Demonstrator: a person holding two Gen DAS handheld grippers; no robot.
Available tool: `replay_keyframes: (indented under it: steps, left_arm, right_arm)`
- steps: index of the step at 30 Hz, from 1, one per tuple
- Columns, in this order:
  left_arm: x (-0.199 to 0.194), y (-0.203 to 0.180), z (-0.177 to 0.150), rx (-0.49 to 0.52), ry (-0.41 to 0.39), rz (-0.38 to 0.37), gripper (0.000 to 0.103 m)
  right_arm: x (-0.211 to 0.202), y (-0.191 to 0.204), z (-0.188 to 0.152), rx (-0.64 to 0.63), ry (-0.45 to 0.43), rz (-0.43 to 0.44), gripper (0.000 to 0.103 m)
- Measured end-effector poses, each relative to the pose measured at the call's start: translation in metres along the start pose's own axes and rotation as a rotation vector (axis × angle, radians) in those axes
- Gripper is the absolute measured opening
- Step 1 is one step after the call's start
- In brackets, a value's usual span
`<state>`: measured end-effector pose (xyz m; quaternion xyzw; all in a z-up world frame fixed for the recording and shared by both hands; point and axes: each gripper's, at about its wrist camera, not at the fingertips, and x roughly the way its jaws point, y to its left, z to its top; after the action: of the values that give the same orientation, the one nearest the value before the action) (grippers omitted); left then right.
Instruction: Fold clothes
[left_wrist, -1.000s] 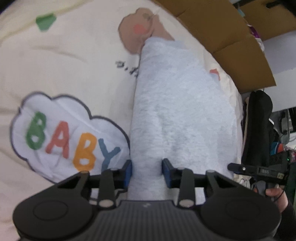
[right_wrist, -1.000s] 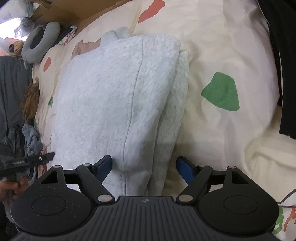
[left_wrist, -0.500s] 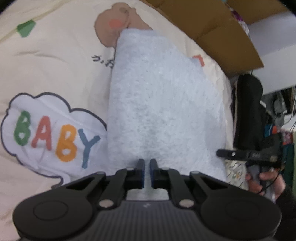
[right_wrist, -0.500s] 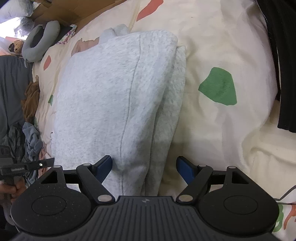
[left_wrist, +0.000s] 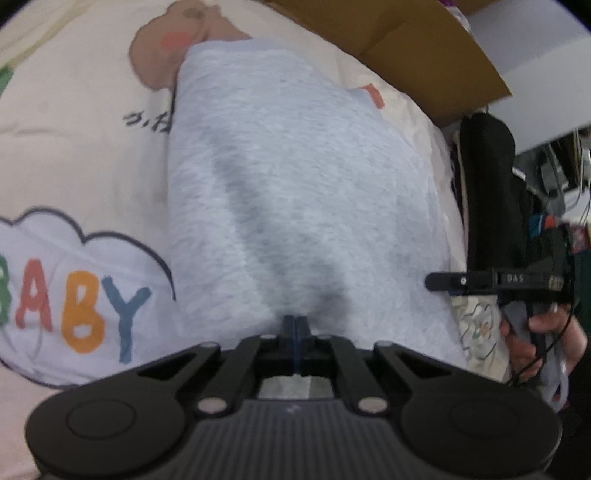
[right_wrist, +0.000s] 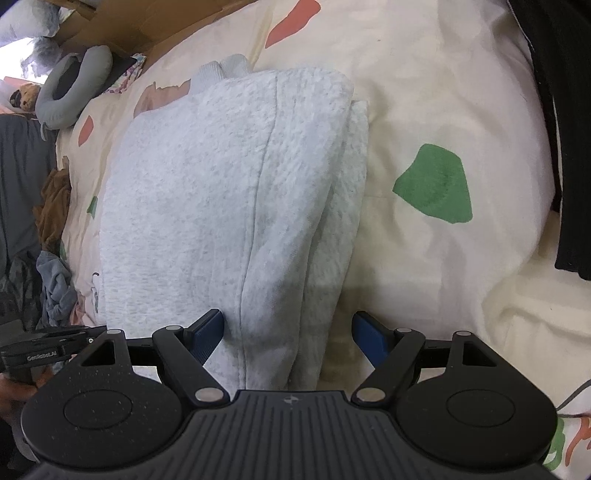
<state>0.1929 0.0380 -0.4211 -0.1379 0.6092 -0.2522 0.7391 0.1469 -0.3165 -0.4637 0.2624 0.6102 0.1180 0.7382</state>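
Observation:
A light grey fleecy garment (left_wrist: 295, 177) lies folded lengthwise on a cream bedspread (left_wrist: 81, 110) printed with a "BABY" cloud. My left gripper (left_wrist: 295, 325) is shut on the garment's near edge, and creases in the cloth run together at its tips. In the right wrist view the same garment (right_wrist: 207, 206) shows a stacked folded edge on its right side. My right gripper (right_wrist: 290, 332) stands open astride that near corner. Its left pad (right_wrist: 208, 330) touches the cloth, while the right one (right_wrist: 369, 334) hangs clear over the bedspread (right_wrist: 443, 92).
A brown cardboard box (left_wrist: 406, 44) stands behind the bed. Black clothing (right_wrist: 554, 129) lies at the right edge. A grey neck pillow (right_wrist: 70, 88) and a heap of clothes (right_wrist: 51, 258) sit off the left side. A hand (left_wrist: 535, 332) holds the other gripper (left_wrist: 495, 282).
The left jaws have closed on the garment's near edge, and the cloth now puckers at the tips. The left view has slid sideways and rolled. The right gripper has stayed put.

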Motion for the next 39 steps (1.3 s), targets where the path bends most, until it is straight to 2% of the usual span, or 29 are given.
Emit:
replay_keyframes:
  steps: [7,10,16,20,29,33,39]
  left_arm:
    - [-0.01,0.01,-0.004,0.015,-0.002,0.063,0.002]
    - [-0.018,0.014,0.001,-0.083,0.02,0.035,0.001]
    - [-0.046,0.001,0.015,-0.053,-0.057,0.02,0.006]
    - [-0.026,-0.008,0.021,-0.023,-0.048,0.025,0.007]
    - [0.018,-0.027,0.008,0.077,0.013,0.013,0.008]
    - [0.014,-0.023,0.012,0.035,0.013,-0.026,0.006]
    - [-0.002,-0.028,0.015,0.052,-0.031,-0.068,0.008]
  right_arm:
    - [-0.001,-0.004,-0.004,0.009,-0.022,0.013,0.082]
    - [-0.002,-0.006,-0.004,0.015,-0.025,0.019,0.082]
    - [-0.007,-0.009,-0.004,0.037,-0.043,0.035,0.082]
    - [-0.011,-0.011,-0.003,0.051,-0.064,0.049,0.082]
    - [-0.015,-0.02,0.003,0.086,-0.124,0.058,0.082]
    - [-0.015,-0.027,0.009,0.12,-0.165,0.094,0.082]
    - [-0.012,-0.029,0.019,0.122,-0.202,0.11,0.08]
